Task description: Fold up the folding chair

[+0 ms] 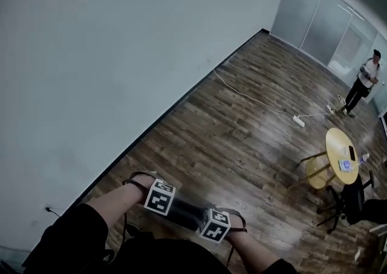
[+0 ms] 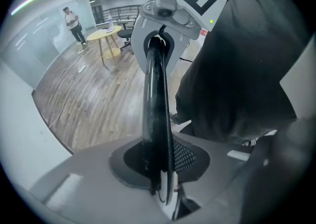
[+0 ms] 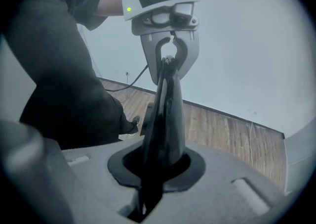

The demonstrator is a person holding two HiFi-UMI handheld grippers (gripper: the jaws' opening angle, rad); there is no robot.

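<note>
- Left hand-held gripper (image 1: pixel 160 199): points steeply down with its marker cube on top. The bare left forearm (image 1: pixel 115 203) reaches in from a black sleeve at lower left.
- Right hand-held gripper (image 1: pixel 214 226): same downward pose, closer to the body. Its forearm comes in from lower right.
- Folding chair (image 1: pixel 184 212): only a glossy black bar shows, spanning between the two grippers over the wood floor (image 1: pixel 242 121). The rest is hidden by the body.
- Left gripper view: jaws clamped on the bar, which runs straight to the other gripper.
- Right gripper view: jaws likewise closed on the bar's opposite end.
- Background: round yellow table (image 1: pixel 335 146), and a person (image 1: pixel 366 85) standing far off.
</note>
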